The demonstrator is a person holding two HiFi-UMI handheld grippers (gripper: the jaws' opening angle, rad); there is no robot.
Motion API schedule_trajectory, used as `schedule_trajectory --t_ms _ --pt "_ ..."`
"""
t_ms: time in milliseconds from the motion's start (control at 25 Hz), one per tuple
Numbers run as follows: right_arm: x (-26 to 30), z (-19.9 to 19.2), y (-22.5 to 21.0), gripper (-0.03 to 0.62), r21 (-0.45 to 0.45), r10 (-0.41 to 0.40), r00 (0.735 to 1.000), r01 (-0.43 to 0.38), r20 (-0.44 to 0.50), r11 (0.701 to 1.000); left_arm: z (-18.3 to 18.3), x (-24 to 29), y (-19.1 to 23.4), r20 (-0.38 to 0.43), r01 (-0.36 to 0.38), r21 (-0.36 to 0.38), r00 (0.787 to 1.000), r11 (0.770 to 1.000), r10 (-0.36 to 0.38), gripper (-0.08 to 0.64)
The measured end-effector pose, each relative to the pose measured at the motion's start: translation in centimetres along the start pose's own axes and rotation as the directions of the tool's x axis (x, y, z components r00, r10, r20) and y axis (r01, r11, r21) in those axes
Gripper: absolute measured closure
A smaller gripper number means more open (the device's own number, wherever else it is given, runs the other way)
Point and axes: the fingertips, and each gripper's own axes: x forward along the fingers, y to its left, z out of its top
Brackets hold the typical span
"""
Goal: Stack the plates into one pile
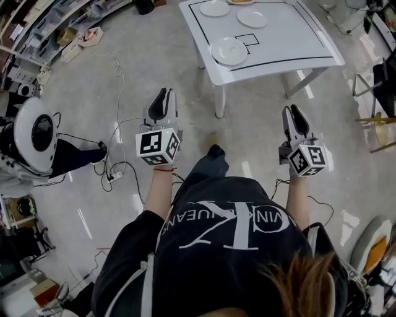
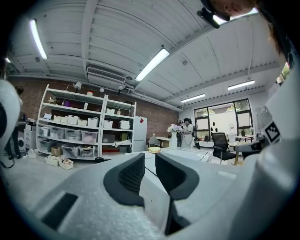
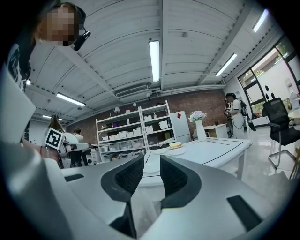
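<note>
Three white plates lie apart on the white table (image 1: 291, 37): the nearest plate (image 1: 229, 51) by the front edge, a second plate (image 1: 252, 18) behind it and a third plate (image 1: 215, 8) at the far left. Both grippers hang over the floor, well short of the table, pointing level at it. My left gripper (image 1: 163, 98) has a narrow gap between its jaws, and nothing is in it (image 2: 150, 158). My right gripper (image 1: 292, 112) stands open and empty (image 3: 151, 161). In the right gripper view a dish with something yellow (image 3: 176, 146) sits far back on the table (image 3: 211, 149).
A white fan (image 1: 34, 133) and cables with a power strip (image 1: 114, 173) lie on the floor at the left. Shelves with bins (image 1: 43, 25) line the far left wall. Chairs (image 1: 377, 117) stand at the right. A person (image 2: 188, 132) stands beyond the table.
</note>
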Motion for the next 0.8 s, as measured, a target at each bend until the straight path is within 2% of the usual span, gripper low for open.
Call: schedule_trajectory --t_ms 200,600,800 --pt "4.9 1.3 -1.5 0.489 -0.003 -0.010 1.000 0.010 -0.014 1.000 0.6 6.1 0.6 -0.019 0.044 -0.012 0.999 0.999 -0.044 0.486" --pt "12.2 1.3 -4.6 0.489 0.016 -0.056 0.997 0.057 -0.052 0.998 0.5 15.9 3.0 -0.049 0.093 -0.024 0.994 0.995 -0.094 0.488" --pt "15.5 1.1 -6.3 0.489 0.015 -0.083 0.995 0.084 -0.048 0.996 0.1 20.6 3.1 -0.048 0.146 -0.017 0.988 0.989 -0.147 0.489"
